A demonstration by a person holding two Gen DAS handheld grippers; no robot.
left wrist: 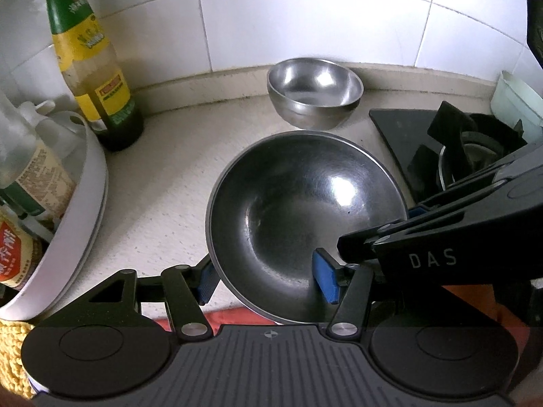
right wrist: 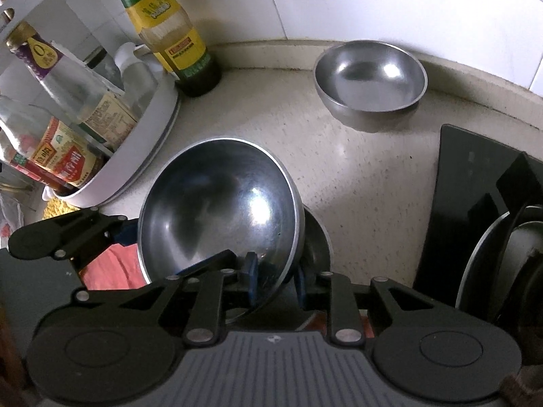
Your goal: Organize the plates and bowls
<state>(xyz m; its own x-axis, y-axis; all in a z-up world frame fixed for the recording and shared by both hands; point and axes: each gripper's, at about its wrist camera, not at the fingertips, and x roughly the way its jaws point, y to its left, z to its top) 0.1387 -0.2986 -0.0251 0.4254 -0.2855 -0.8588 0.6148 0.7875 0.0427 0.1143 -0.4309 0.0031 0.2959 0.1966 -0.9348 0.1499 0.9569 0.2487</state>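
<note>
- Right tool (right wrist: 275, 283): clamped on near rim of bowl (right wrist: 217, 210)
- Left tool (left wrist: 268, 279): jaws apart, straddling same rim
- Bowl: tilted, table's front edge
- Second bowl (left wrist: 315, 91): table's back edge

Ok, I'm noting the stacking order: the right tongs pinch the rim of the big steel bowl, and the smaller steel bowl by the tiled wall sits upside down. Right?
Not quite. The smaller steel bowl by the tiled wall sits upright, its hollow facing up, as the right wrist view shows. The rest holds: the right tongs pinch the rim of the big steel bowl.
</note>
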